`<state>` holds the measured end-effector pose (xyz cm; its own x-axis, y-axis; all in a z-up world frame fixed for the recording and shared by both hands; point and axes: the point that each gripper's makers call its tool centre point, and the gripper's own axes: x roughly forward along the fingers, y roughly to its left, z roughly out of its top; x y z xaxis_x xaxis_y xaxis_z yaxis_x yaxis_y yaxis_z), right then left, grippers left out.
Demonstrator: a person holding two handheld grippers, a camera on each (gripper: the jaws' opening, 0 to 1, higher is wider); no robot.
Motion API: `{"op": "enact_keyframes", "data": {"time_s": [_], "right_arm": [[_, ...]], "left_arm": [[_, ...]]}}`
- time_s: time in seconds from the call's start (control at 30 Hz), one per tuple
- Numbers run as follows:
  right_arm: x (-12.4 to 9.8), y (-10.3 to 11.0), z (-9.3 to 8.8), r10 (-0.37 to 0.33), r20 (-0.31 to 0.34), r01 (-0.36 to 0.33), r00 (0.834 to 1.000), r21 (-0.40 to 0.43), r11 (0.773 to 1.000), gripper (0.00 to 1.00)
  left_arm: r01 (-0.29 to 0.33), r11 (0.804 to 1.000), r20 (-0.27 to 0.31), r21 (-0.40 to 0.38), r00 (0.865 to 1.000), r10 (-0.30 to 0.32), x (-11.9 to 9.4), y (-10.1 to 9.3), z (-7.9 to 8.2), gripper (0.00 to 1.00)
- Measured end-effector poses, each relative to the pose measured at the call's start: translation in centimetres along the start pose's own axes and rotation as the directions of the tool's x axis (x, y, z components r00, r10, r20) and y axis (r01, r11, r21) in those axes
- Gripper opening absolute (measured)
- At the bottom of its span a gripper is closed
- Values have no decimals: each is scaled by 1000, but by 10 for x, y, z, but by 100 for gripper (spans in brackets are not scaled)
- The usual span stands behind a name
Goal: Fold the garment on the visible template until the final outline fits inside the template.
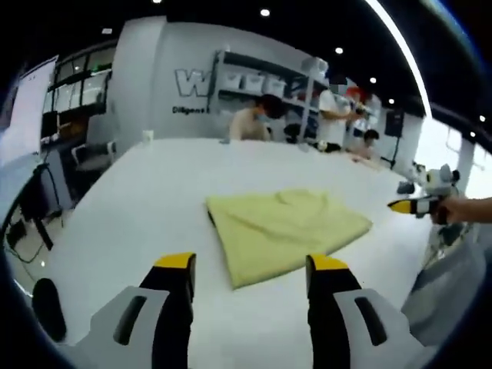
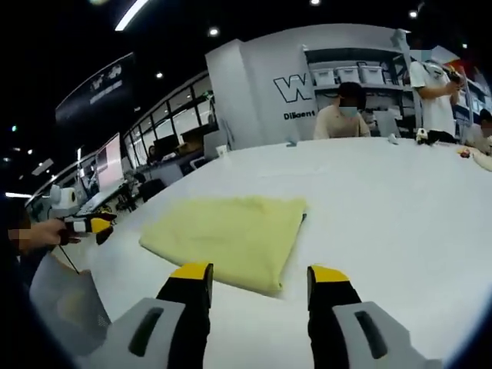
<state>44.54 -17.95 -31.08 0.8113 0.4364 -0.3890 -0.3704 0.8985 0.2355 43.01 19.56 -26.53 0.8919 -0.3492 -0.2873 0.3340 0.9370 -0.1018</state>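
Yellow folded garment [image 1: 286,233] lies on the white table [image 1: 138,207] just beyond both grippers' empty, parted jaws

The grey back wall [image 1: 165,69] carries a large white letter "W" [image 1: 191,81], cut off by shelving, with smaller dark lettering beneath that begins "Diligen" [image 2: 298,115], the rest hidden.

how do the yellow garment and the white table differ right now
The garment is pale yellow, soft and creased; the table is white, hard and smooth. The garment is folded into a compact patch, while the table spreads far wider around it. Both lie flat, and both grippers, left and right, are open above them.
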Motion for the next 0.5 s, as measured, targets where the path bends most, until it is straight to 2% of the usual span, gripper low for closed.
{"op": "enact_keyframes", "data": {"time_s": [0.03, 0.13, 0.23, 0.33, 0.47, 0.5], "right_arm": [[-6, 5, 2, 1, 16, -1, 1000, 0, 1000, 55], [-9, 13, 7, 28, 44, -26, 999, -38, 999, 61], [-17, 18, 10, 28, 59, -26, 998, -36, 999, 73], [-23, 26, 18, 38, 96, -34, 995, -40, 999, 86], [-25, 38, 14, 53, 99, -48, 994, -52, 998, 86], [-24, 40, 13, 56, 99, -51, 994, -53, 997, 86]], "left_arm": [[-20, 1000, 51, 24, 999, 18, -1, 3, 6, 63], [-46, 998, 116, 38, 992, 42, -18, -1, 21, 74], [-41, 998, 133, 40, 991, 35, -23, -3, 23, 90], [-17, 999, 145, 34, 989, 12, -25, -10, 24, 97], [4, 1000, 127, 15, 992, -6, -21, -15, 11, 99], [8, 1000, 127, 3, 992, -8, -22, -17, 13, 99]]}}
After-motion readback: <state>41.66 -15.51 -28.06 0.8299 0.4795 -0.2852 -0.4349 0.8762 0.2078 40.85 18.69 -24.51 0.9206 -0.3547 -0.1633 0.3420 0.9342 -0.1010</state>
